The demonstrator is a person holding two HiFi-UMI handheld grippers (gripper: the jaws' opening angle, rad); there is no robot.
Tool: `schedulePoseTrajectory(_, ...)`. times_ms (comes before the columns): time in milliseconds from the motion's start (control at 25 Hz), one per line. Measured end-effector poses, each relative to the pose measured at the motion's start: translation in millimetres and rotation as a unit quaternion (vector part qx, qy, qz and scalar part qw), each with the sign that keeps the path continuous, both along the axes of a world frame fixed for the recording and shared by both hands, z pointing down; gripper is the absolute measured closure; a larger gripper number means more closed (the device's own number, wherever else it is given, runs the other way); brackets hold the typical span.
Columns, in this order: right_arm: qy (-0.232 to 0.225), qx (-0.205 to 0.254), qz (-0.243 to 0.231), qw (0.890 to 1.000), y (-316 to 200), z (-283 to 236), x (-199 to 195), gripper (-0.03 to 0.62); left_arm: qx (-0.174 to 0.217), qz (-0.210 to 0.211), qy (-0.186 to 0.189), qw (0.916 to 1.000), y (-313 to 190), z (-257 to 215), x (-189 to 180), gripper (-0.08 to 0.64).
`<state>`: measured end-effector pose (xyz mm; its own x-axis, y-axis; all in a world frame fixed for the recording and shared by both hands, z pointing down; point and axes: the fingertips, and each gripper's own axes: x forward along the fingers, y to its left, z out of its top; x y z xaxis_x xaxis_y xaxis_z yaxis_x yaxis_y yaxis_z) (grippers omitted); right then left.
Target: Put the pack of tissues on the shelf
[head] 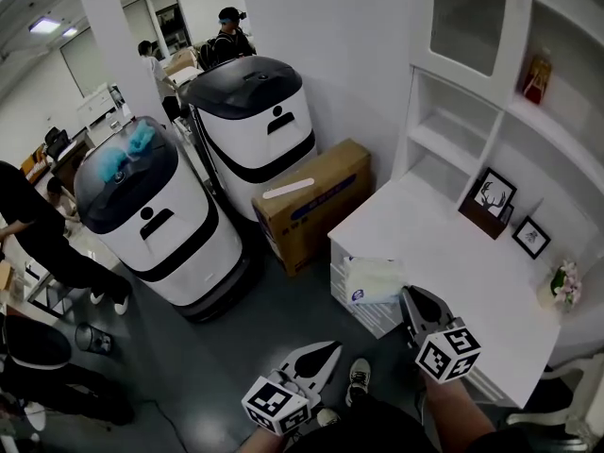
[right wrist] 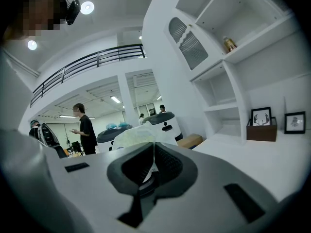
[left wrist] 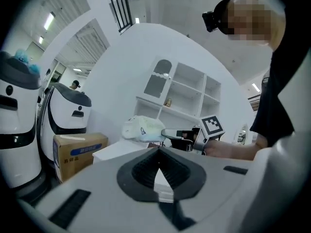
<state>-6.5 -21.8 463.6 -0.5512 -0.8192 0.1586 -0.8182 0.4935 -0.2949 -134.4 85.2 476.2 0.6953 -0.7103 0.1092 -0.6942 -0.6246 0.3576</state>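
- Shelf unit (head: 444, 144): white, stands along the back of the desk against the wall, with open compartments and one arched door at the top
- Desk (head: 444, 239): white top, which carries the shelf unit; its front left corner faces the grey floor
- Two service robots: white bodies with black lids, parked on the floor left of the desk, one nearer (head: 156, 215) and one behind it (head: 257, 121)
- Cardboard box (head: 316, 201): brown, on the floor between the rear robot and the desk, close against the wall
- Pack of tissues (head: 375, 279): white soft wrap with a small blue mark, at the desk's front left corner and well apart from the shelf compartments; I cannot tell whether it rests on the top or hangs just clear of it
- My right claw (head: 409, 300): pressed together on the near end of the pack of tissues, with the wrapper pinched between the jaws and the pack bulging just ahead of them
- My left claw (head: 327, 351): jaws pressed together with nothing held, low over the floor, left of the desk corner and apart from the pack
- Two picture frames: a larger one (head: 492, 199) leaning at the shelf's foot and a smaller one (head: 531, 237) just beside it
- Flowers (head: 563, 283): small bunch at the desk's right edge
- Small red and gold item (head: 537, 75): upright on an upper shelf
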Motion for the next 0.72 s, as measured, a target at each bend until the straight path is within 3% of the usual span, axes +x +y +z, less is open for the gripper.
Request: schedulePoseTrajectory(720,-0.007,-0.019,0.054,0.998,-79,18,55,0.583,-0.018,0.026,-0.005,0.9995,-85,14,30,0.557)
